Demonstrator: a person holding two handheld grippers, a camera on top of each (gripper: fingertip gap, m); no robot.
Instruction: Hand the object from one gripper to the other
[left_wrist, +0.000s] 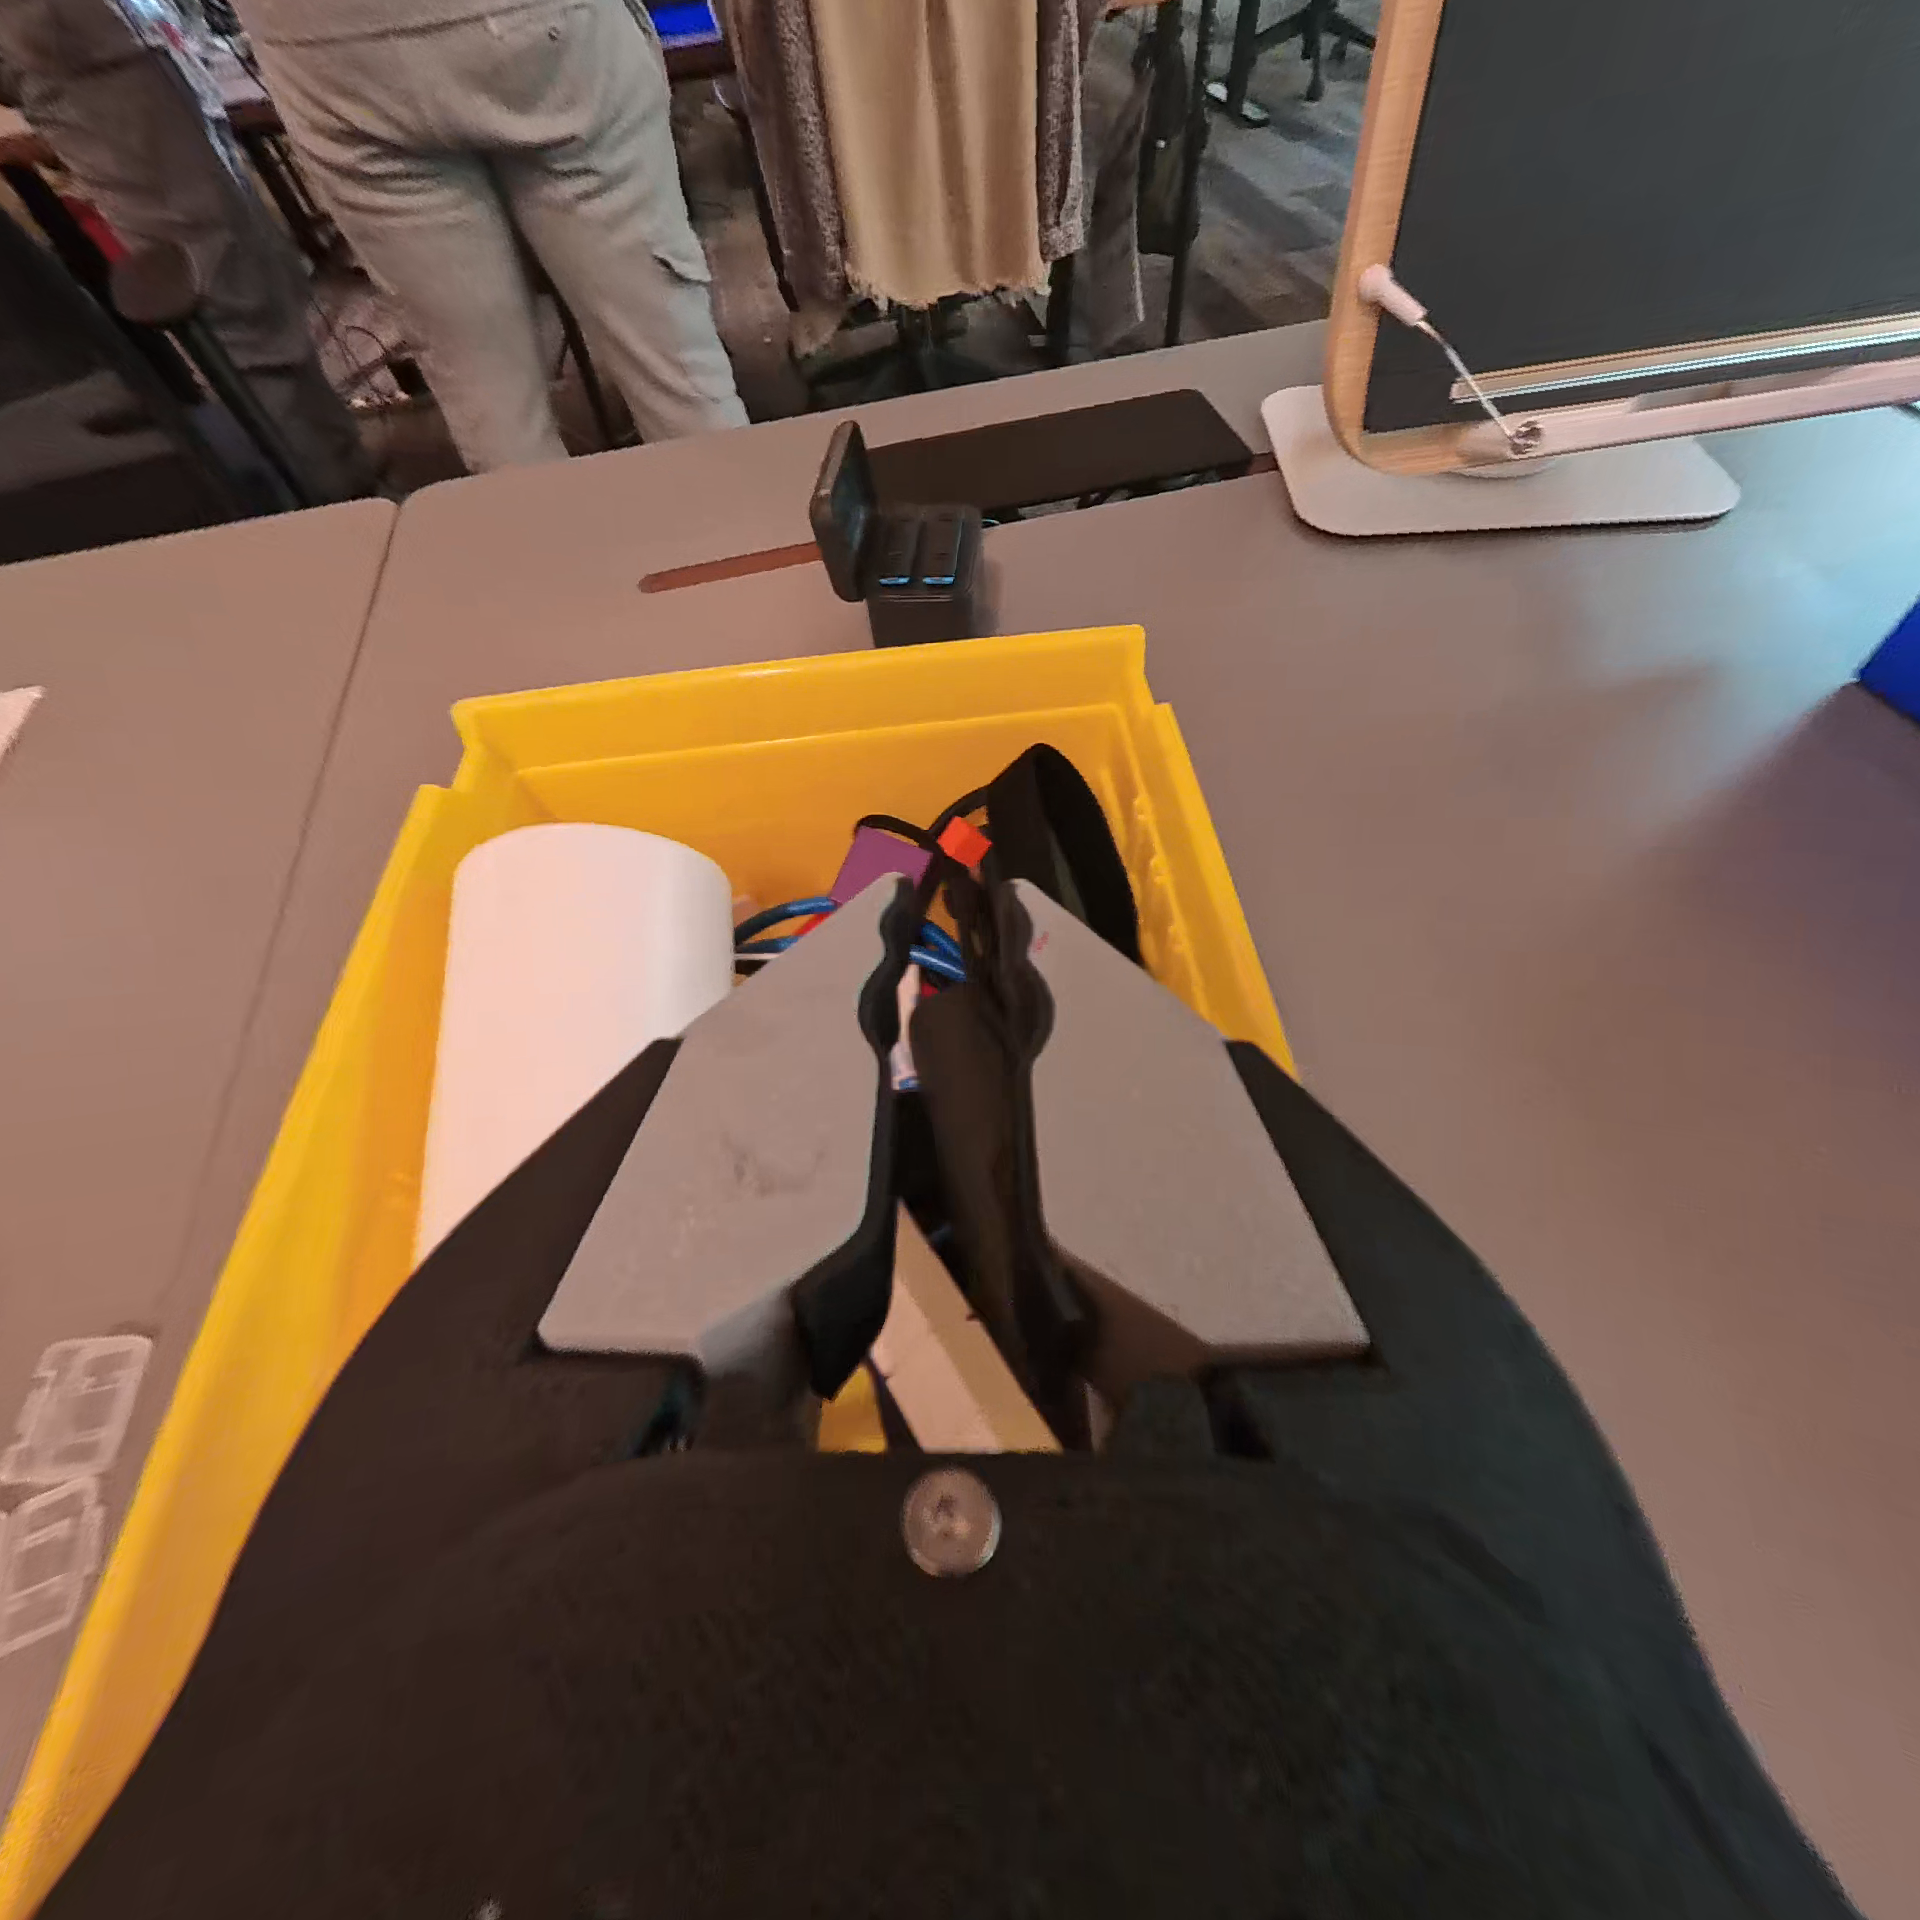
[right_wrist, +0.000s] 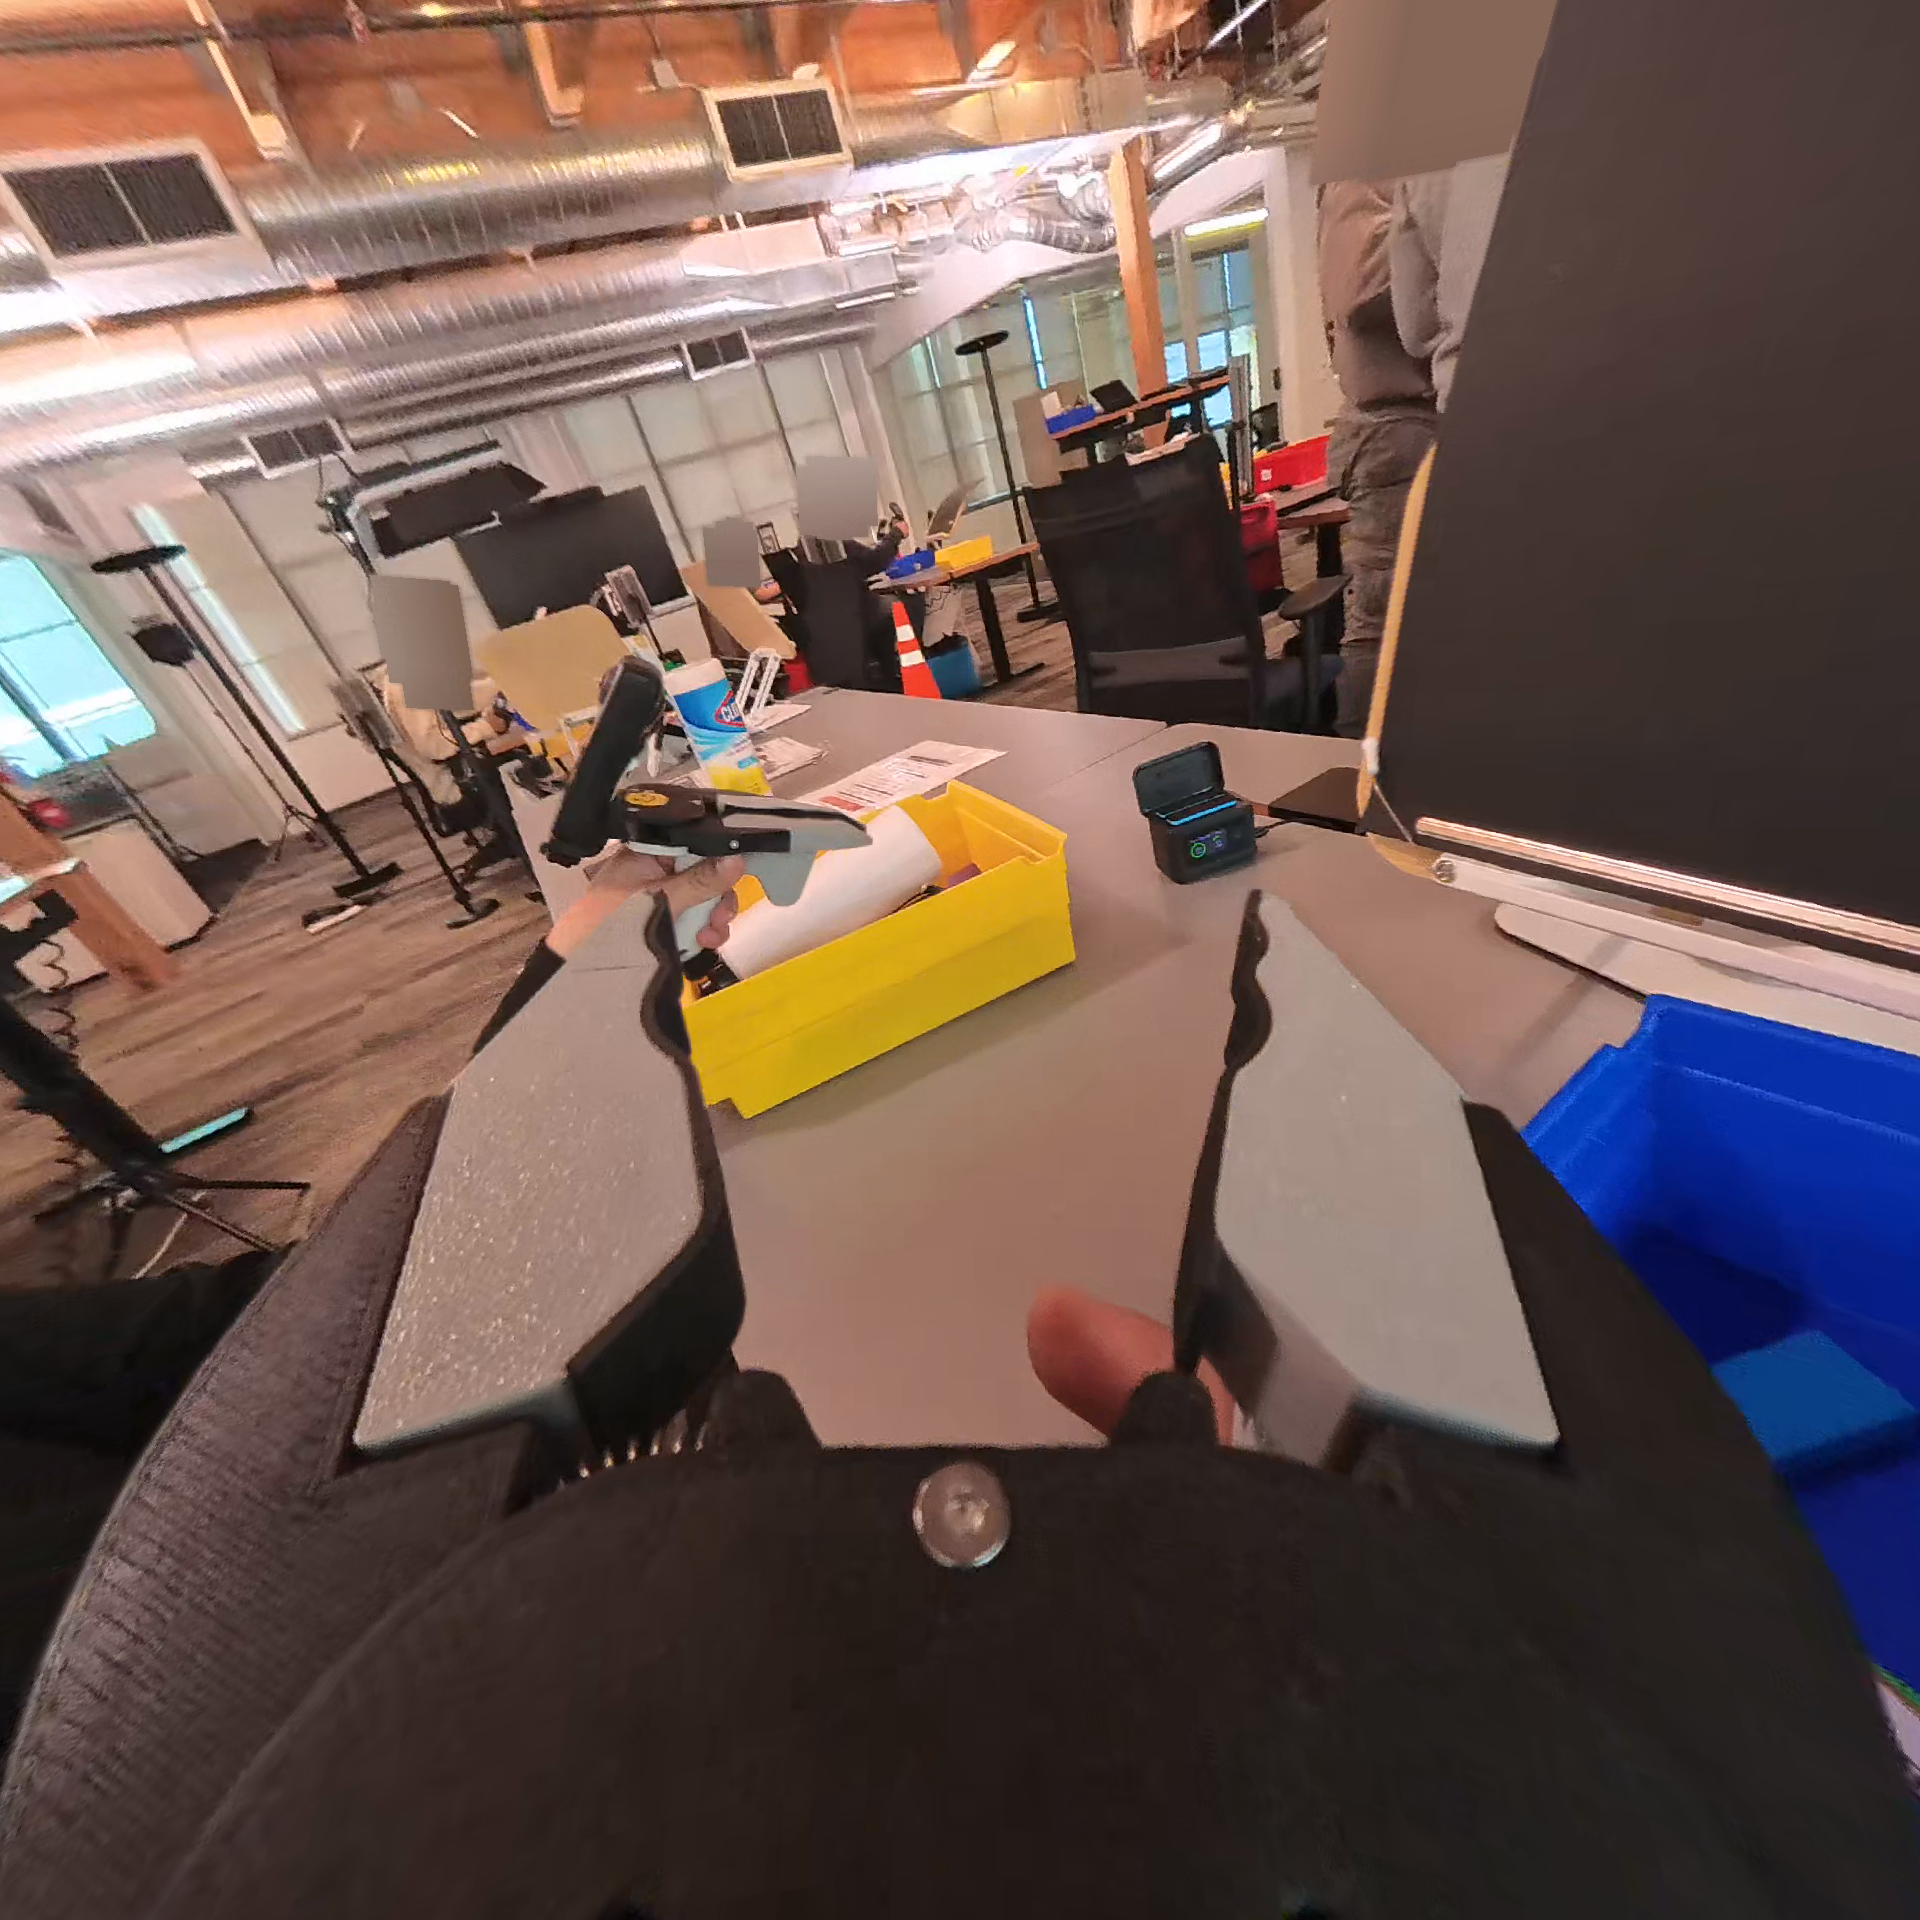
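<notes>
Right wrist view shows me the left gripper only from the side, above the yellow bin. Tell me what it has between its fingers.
Observer: The left gripper is closed on a black strap inside the yellow bin.
Operator: Name what lies around that strap.
Observer: There is blue wire, a purple block and an orange connector, all to the right of the white roll.
Operator: Say whether the strap is out of the bin.
Observer: Not yet. Its loop is inside the bin, near the right wall.
</notes>
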